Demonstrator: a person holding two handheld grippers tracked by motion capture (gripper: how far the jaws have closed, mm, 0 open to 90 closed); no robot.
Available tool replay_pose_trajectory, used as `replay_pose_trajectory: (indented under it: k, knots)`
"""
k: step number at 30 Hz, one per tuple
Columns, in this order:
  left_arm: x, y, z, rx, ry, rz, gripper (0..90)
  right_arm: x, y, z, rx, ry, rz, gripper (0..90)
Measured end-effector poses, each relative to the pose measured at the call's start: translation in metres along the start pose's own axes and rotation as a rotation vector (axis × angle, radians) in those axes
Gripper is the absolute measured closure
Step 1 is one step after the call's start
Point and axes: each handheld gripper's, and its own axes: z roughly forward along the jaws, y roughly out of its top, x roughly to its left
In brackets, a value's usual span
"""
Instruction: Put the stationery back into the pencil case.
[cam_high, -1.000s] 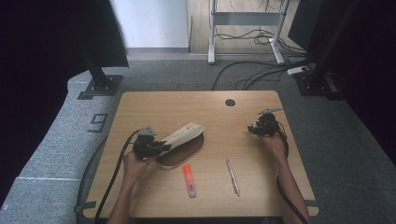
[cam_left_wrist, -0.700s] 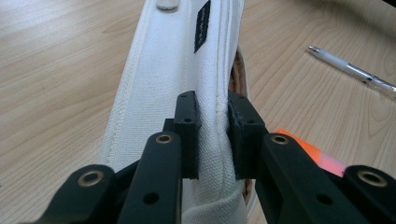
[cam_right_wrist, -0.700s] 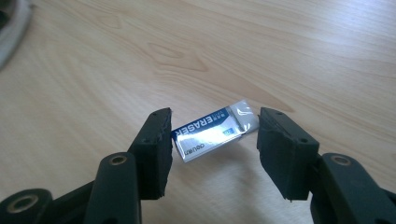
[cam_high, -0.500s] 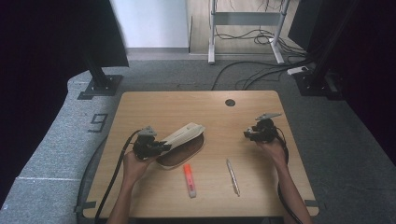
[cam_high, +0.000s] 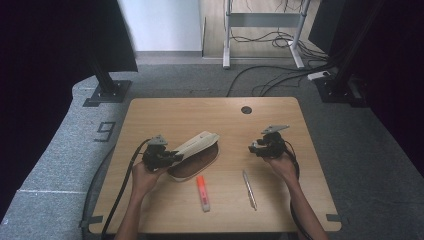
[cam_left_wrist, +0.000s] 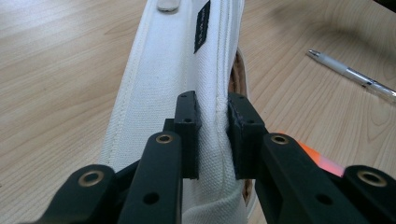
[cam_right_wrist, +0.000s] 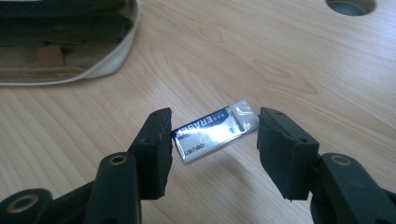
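A white canvas pencil case lies left of the table's middle, its lid raised off the brown inside. My left gripper is shut on the lid's edge; in the left gripper view the pads pinch the white fabric on both sides at my left gripper. My right gripper hovers right of the case, shut endwise on a small blue-and-silver eraser. The eraser casts a shadow on the wood below my right gripper. The open case lies ahead to its left.
An orange highlighter and a silver pen lie on the wooden table near the front edge. A round cable hole sits at the back. Dark stands and cables are on the floor beyond.
My right gripper has carried the eraser leftward, toward the pencil case, and a little nearer the person. The left gripper and the raised lid have stayed put.
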Motion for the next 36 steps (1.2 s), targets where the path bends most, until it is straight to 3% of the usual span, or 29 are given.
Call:
replay_pose_trajectory:
  k: [25, 36]
  knots:
    - [-0.003, 0.001, 0.0, 0.0, 0.011, 0.01, 75.6, 0.046, 0.028, 0.034, 0.016, 0.085, -0.079, 45.1]
    - [-0.003, 0.001, 0.001, -0.003, 0.013, 0.01, 75.6, 0.066, 0.043, 0.058, 0.029, 0.119, -0.11, 45.1]
